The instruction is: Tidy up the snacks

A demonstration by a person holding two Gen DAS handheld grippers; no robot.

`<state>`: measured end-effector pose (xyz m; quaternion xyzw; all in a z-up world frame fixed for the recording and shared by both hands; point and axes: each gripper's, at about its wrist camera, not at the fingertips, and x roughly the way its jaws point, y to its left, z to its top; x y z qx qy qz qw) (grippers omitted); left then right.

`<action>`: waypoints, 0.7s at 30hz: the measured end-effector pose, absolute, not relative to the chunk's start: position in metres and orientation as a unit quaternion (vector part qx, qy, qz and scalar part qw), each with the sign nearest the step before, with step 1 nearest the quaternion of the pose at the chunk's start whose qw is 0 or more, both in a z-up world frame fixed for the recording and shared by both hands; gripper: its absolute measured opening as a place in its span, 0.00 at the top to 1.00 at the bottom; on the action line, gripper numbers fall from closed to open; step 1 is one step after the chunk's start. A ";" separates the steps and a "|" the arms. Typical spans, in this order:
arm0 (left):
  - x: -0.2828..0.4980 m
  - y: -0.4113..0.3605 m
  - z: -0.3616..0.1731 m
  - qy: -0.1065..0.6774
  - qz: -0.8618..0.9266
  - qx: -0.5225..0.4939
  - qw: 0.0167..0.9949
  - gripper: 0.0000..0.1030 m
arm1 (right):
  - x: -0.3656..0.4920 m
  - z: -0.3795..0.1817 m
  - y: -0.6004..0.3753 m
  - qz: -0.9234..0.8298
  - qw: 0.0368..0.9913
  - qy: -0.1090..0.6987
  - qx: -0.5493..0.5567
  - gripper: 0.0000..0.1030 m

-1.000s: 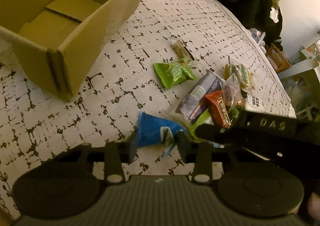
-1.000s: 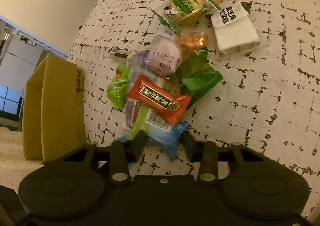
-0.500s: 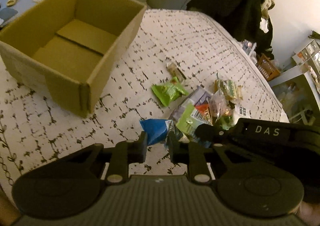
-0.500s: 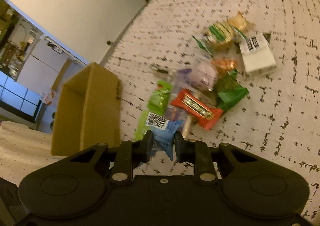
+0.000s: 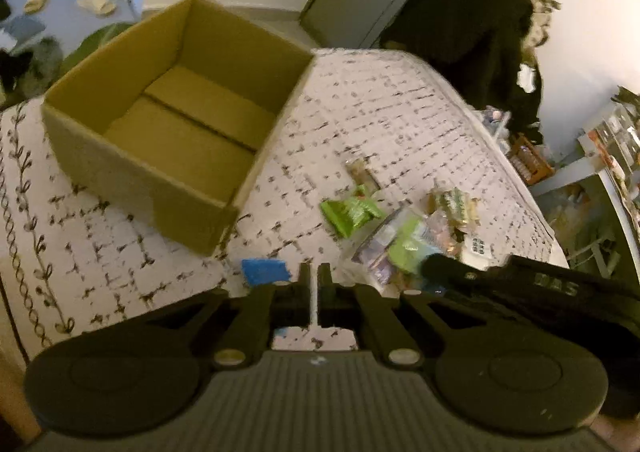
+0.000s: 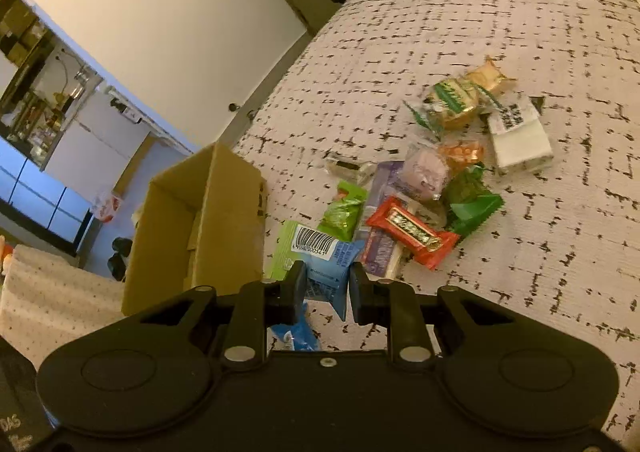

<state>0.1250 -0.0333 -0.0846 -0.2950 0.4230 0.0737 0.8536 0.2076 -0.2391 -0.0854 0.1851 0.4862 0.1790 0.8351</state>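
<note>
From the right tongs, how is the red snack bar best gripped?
Grip the red snack bar across its narrow middle, coming from above. It lies flat and slanted on top of the pile, so its long sides look free, while its crimped ends overlap neighbouring packets.

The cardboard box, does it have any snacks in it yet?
No, the cardboard box shows only its bare brown floor flaps in the left wrist view.

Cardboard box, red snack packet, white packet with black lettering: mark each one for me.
cardboard box (image 5: 208,140), left wrist view, on its bare inner floor.
red snack packet (image 6: 412,233), right wrist view, on the gold label at its middle.
white packet (image 6: 520,136), right wrist view, on its plain white face.
</note>
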 end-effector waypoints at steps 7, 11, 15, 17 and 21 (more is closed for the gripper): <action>0.131 -0.020 -0.103 0.451 0.104 -0.290 0.838 0.60 | 0.207 -0.084 -0.244 0.171 0.838 0.482 0.189 0.78; 0.132 -0.024 -0.110 0.450 0.109 -0.300 0.834 0.37 | 0.211 -0.088 -0.245 0.168 0.835 0.489 0.188 0.78; 0.139 -0.039 -0.118 0.451 0.113 -0.271 0.843 0.36 | 0.214 -0.091 -0.247 0.163 0.834 0.492 0.188 0.77; 0.141 -0.043 -0.127 0.457 0.119 -0.269 0.839 0.36 | 0.214 -0.089 -0.248 0.165 0.835 0.489 0.190 0.77; 0.146 -0.048 -0.142 0.472 0.128 -0.268 0.830 0.36 | 0.214 -0.088 -0.245 0.167 0.839 0.485 0.183 0.77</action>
